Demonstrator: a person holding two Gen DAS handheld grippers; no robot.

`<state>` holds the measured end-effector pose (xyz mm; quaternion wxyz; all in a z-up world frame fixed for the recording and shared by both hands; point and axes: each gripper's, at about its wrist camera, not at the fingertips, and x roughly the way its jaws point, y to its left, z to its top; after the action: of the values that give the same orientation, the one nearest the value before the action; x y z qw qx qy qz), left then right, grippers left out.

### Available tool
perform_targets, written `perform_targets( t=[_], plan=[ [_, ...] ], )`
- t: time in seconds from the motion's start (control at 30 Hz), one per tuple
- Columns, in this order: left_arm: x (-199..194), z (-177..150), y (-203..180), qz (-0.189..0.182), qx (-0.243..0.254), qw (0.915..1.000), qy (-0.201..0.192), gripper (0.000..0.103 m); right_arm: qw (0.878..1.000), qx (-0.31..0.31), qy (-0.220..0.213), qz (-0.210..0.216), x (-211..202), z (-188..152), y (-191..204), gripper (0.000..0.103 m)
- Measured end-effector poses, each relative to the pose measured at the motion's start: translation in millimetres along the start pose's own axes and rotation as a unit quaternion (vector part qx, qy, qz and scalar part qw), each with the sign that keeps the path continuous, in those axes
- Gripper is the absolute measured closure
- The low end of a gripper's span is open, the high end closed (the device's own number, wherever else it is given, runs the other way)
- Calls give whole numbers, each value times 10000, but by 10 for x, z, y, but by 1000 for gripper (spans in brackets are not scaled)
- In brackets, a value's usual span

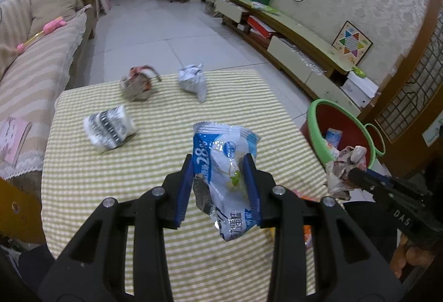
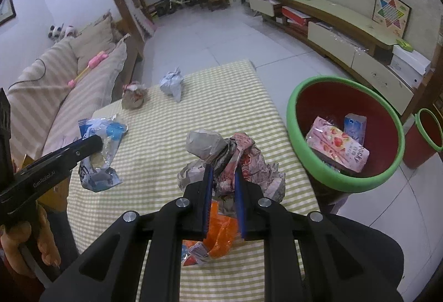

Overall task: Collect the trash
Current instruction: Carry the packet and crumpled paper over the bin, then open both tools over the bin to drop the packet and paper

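Observation:
My left gripper (image 1: 218, 160) is shut on a blue and white snack wrapper (image 1: 225, 171), held above the striped table (image 1: 166, 246); the same wrapper (image 2: 101, 149) and left gripper (image 2: 94, 142) show in the right wrist view. My right gripper (image 2: 223, 167) is shut on a crumpled paper ball (image 2: 229, 160), also lifted; in the left wrist view that ball (image 1: 344, 166) hangs at the table's right edge from the right gripper (image 1: 353, 173). A red bin with a green rim (image 2: 313, 171) stands on the floor right of the table, with a pink box (image 2: 339, 148) inside.
Three more crumpled wads lie on the table: a black and white wad (image 1: 109, 127), a reddish wad (image 1: 138, 86) and a grey wad (image 1: 193, 80). An orange wrapper (image 2: 218, 232) lies under my right gripper. A sofa (image 1: 33, 72) runs along the left; a smaller red bin (image 2: 426, 135) stands far right.

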<state>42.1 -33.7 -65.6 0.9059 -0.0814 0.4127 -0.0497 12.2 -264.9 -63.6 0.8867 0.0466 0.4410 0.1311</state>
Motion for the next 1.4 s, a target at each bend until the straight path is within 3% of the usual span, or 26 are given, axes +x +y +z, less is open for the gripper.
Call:
perform_targets(
  t=[0.47, 0.83, 1.27, 1.4],
  plan=[
    [6, 221, -328, -174, 263, 9994, -123, 70, 9995, 208, -185, -134, -130, 48, -363, 89],
    [204, 321, -865, -354, 712, 9968, -7, 70, 9973, 515, -336, -391, -163, 105, -894, 89],
    [653, 411, -1630, -826, 1244, 9884, 262, 70, 9890, 1145, -518, -777, -251, 140, -1651, 89],
    [869, 491, -1789, -1196, 1096, 9853, 542, 70, 9869, 1242, -618, -821, -227, 229, -1818, 89]
  ],
)
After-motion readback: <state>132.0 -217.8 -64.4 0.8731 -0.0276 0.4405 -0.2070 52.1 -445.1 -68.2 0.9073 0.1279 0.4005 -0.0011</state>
